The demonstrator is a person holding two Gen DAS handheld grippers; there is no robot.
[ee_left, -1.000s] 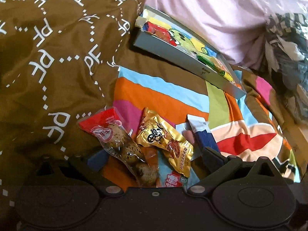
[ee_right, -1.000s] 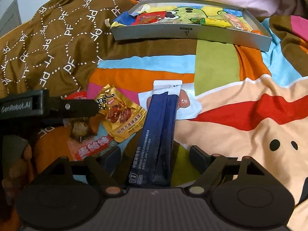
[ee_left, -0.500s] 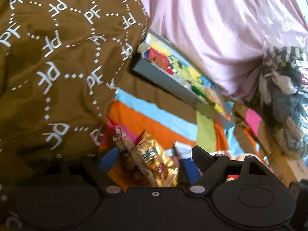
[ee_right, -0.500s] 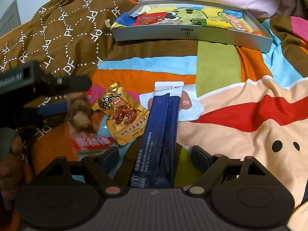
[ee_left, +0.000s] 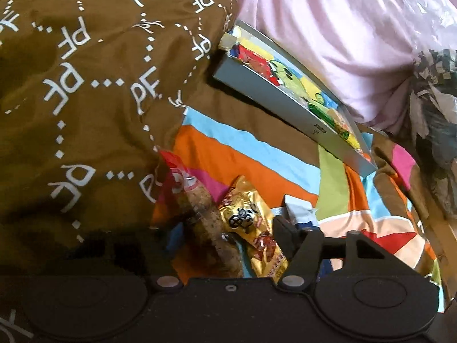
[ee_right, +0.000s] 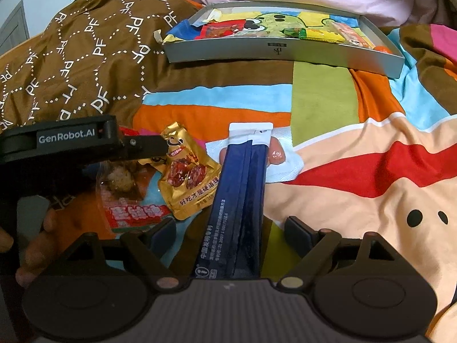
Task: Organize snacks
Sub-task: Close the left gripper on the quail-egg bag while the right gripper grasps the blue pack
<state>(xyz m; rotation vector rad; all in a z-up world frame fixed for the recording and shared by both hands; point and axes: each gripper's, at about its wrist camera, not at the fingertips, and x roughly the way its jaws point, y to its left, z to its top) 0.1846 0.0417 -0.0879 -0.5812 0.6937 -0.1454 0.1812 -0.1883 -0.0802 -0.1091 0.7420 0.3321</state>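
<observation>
My left gripper [ee_left: 228, 234] hangs low over two packs on the bed, its jaws closing. Between them are a clear quail-egg pack [ee_left: 205, 217] with a red top, tipped on edge, and a gold date pack [ee_left: 251, 228]. I cannot see the pads pressing. In the right wrist view one left finger [ee_right: 148, 145] lies over the egg pack [ee_right: 122, 180] beside the gold pack [ee_right: 188, 174]. My right gripper [ee_right: 230, 234] stands open astride a dark blue stick pack [ee_right: 240, 200], not touching it. The grey box [ee_right: 285, 51] [ee_left: 285, 108] of snacks sits behind.
A white sachet [ee_right: 288, 160] lies under the blue pack's far end. A brown quilt [ee_left: 85, 85] rises at the left and a pink pillow [ee_left: 328, 28] stands behind the box. A hand [ee_right: 37, 245] holds the left gripper. The striped cover [ee_right: 357, 177] spreads right.
The left gripper's jaws have narrowed around the egg pack and the gold pack, and the egg pack has turned from flat onto its edge. The right gripper and the blue pack have not moved.
</observation>
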